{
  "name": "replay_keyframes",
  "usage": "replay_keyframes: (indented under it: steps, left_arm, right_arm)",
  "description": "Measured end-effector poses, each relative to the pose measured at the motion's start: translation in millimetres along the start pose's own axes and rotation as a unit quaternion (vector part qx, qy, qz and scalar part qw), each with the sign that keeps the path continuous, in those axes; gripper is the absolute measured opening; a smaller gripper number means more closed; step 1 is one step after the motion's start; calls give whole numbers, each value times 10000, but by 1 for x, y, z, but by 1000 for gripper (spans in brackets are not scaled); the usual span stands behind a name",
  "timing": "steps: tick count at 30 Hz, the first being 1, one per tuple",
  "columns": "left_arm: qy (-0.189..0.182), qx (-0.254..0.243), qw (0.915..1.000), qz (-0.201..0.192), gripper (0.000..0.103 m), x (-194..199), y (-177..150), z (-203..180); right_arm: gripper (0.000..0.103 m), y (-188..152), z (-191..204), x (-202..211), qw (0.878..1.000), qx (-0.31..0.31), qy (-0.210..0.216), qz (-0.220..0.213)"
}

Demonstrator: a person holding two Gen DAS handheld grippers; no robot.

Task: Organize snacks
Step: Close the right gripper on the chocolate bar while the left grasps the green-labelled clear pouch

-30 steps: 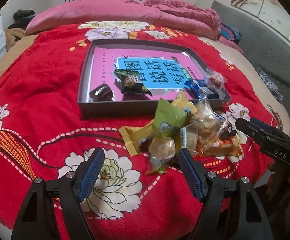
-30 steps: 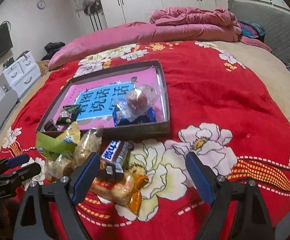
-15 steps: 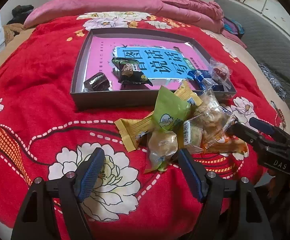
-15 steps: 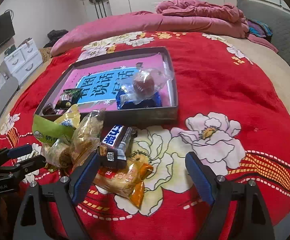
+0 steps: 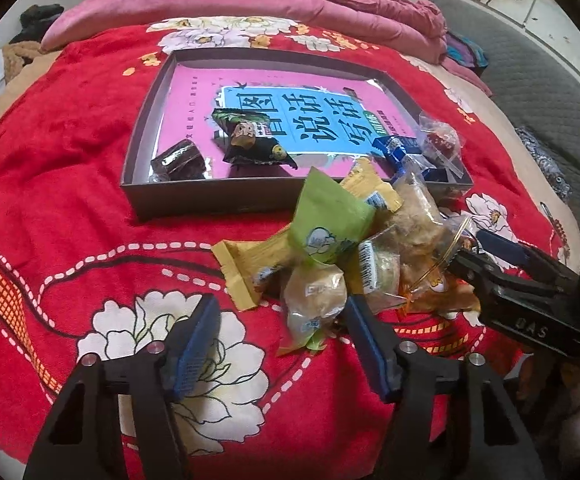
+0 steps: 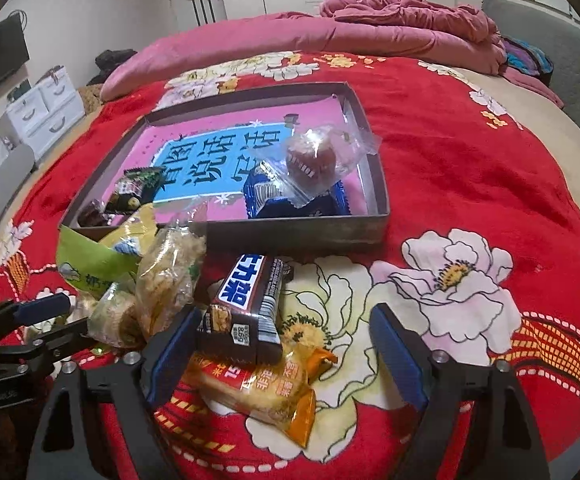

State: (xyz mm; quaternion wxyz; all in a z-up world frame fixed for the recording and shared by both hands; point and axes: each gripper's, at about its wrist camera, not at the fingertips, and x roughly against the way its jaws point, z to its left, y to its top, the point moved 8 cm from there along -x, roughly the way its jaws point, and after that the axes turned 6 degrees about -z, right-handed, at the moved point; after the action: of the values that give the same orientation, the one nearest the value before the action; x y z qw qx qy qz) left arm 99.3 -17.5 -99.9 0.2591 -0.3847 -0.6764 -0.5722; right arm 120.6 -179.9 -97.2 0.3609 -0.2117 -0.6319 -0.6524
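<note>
Red flowered blanket (image 5: pixel 70 200) covers the bed, and a pink quilt (image 6: pixel 290 36) lies at its far end. On the blanket you have a shallow dark tray (image 5: pixel 210 200) with a pink and blue book cover inside. In the tray there are a dark green packet (image 5: pixel 250 142), a small brown packet (image 5: pixel 178 160), a blue packet (image 6: pixel 266 196) and a clear bag with a red fruit (image 6: pixel 309 158).

Just near the tray lies the snack pile (image 5: pixel 349 248): a green packet (image 5: pixel 329 220), a yellow one (image 5: pixel 246 268) and some clear bags. A chocolate bar (image 6: pixel 246 304) rests on an orange packet (image 6: pixel 258 388).

Your left gripper (image 5: pixel 286 344) has its fingers apart, at the near edge of the pile. Your right gripper (image 6: pixel 286 352) also has its fingers apart, around the near end of the chocolate bar and the orange packet, clamped on nothing.
</note>
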Motion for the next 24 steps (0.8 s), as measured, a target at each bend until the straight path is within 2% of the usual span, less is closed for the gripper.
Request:
replay_keyframes:
  steps: [6, 9, 18, 24]
  left_arm:
    - [-127, -107, 9998, 49, 41, -3, -2, -11]
    - [-192, -154, 9996, 100, 35, -6, -3, -16]
    - [-168, -19, 9996, 215, 35, -15, -3, -16]
    - [-238, 79, 9994, 226, 35, -15, -2, -14]
  right_arm:
    - [56, 2, -3, -9, 9993, -231, 271, 59]
    - [45, 2, -9, -15, 9989, -345, 308, 121]
    - [45, 5, -7, -26, 9987, -279, 370, 189]
    - [39, 6, -4, -23, 9985, -187, 484, 158]
